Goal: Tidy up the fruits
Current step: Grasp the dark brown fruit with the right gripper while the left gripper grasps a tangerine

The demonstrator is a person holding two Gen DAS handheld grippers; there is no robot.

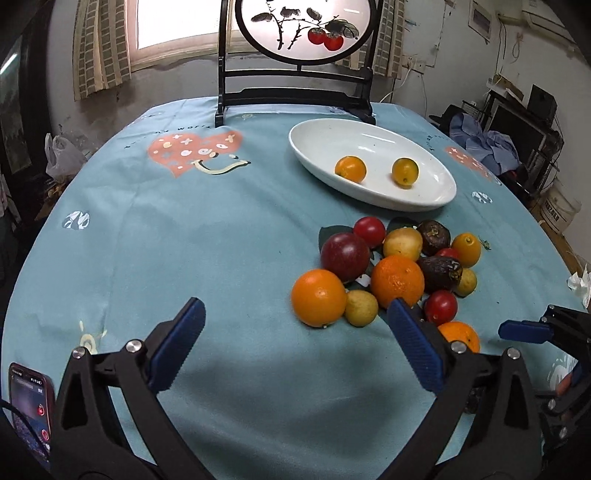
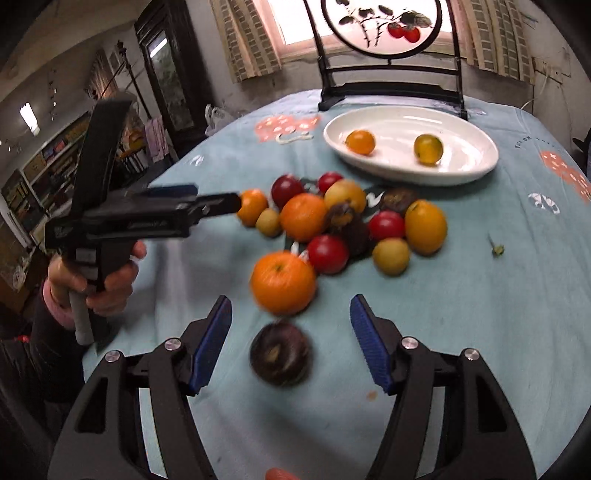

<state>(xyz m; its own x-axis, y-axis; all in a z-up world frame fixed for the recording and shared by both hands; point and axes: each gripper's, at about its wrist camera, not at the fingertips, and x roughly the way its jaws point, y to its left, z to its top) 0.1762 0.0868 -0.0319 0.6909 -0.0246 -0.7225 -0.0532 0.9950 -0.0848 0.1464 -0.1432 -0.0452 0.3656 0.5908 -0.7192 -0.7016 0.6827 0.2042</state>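
The left gripper hangs above the blue tablecloth with its jaws spread wide and nothing between them. Its right blue pad stands just in front of the fruit pile.

The right gripper is likewise spread wide and holds nothing. A dark purple round fruit lies on the cloth between its two fingers, touching neither; this view is blurred, so its kind cannot be told. Just beyond it sits an orange.

The pile lies on the cloth near the white oval dish and apart from it. It holds oranges, red cherry tomatoes, small yellow fruits, a dark red plum-like fruit and wrinkled dark fruits. Two small orange-yellow fruits lie inside the dish, well apart from each other: one nearer the middle, one toward the right end.

A black stand with a round persimmon painting is at the far edge of the table. A phone lies at the near left corner. In the right wrist view, the person's left hand grips the other tool's handle.
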